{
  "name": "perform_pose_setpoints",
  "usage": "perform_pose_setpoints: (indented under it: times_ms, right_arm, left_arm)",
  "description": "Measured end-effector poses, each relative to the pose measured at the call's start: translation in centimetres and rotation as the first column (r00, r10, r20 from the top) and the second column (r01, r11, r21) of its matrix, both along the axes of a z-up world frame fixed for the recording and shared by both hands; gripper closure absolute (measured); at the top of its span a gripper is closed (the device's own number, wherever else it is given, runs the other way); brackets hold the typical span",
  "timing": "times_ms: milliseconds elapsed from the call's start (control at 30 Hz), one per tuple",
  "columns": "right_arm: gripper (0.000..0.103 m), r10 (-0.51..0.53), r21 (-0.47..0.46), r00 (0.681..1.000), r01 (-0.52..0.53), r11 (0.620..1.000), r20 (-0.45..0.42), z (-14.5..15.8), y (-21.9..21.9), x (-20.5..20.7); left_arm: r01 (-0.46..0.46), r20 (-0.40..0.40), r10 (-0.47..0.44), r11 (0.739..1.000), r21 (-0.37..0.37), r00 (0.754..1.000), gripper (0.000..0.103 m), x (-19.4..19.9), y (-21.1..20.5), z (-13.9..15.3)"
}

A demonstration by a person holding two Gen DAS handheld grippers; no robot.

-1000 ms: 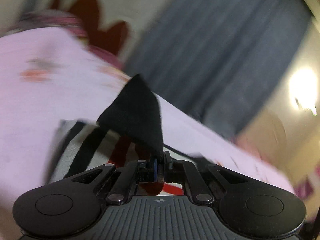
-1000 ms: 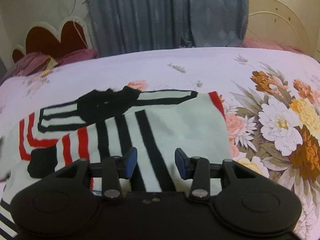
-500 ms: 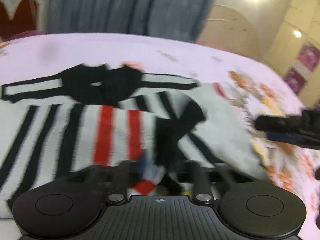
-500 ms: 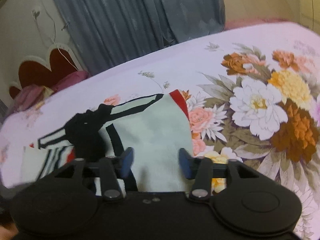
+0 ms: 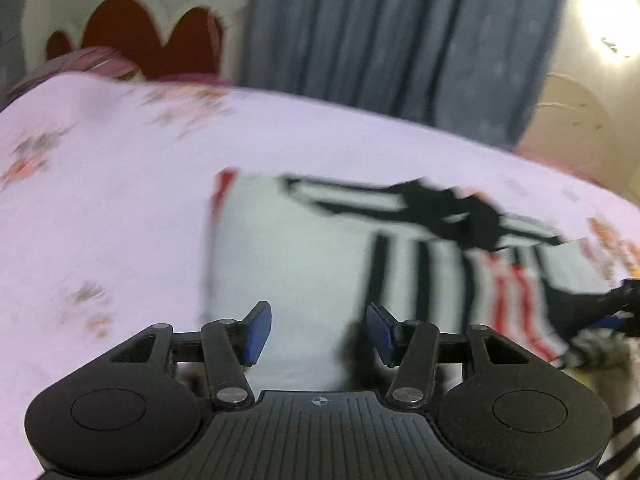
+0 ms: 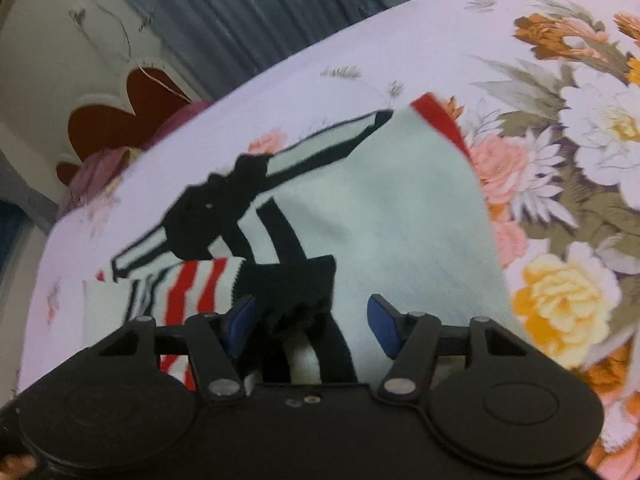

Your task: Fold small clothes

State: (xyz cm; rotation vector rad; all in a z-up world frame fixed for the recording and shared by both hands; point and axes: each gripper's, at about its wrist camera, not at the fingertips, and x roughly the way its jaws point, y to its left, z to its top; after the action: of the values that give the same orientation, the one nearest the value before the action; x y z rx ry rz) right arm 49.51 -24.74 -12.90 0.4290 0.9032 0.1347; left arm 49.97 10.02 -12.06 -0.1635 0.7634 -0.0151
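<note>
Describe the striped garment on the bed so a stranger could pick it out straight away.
Find the bed with the pale lilac floral sheet in front of the grey-blue curtain. Lying spread on it, left of the big printed flowers in the right wrist view, is a small knitted sweater. It is pale white with black stripes, red bands and a black collar, the only clothing on the sheet.

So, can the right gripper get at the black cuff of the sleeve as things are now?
Probably yes. The black cuff lies on top of the striped sweater, just ahead of the right gripper. Its jaws are closing with cloth between them, and nothing covers the cuff.
</note>
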Motion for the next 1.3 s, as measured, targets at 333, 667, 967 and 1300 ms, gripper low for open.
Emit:
perform_pose_setpoints:
  times_ms: [333,667,967,1300]
  right_arm:
    - [0.096,0.115,-0.206,0.980,-0.081,0.975,0.160,3.8,1.1,-2.2]
    - [0.080,0.046,-0.241,0.994,-0.020,0.970,0.099,1.7,0.9,-0.4]
    - [0.087,0.010,-0.314,0.999,0.005,0.949,0.048,0.3,-0.2,5.4]
    - [0.060,0.081,-0.397,0.996,-0.061,0.916,0.034,-0.3,3.5,6.8]
  left_arm:
    - [0.057,0.017,-0.058,0.996,0.071,0.998,0.051,-0.1,-1.2,-1.3]
    - [0.108,0.026,-0.109,0.992,0.063,0.994,0.051,2.2,0.0,-0.4]
    - [0.127,-0.053,-0.125,0.991,0.034,0.991,0.049,12.5,2.9,-1.3]
    - [0.161,-0.054,-0.156,0.982,0.095,0.986,0.047,11.3,1.8,-1.3]
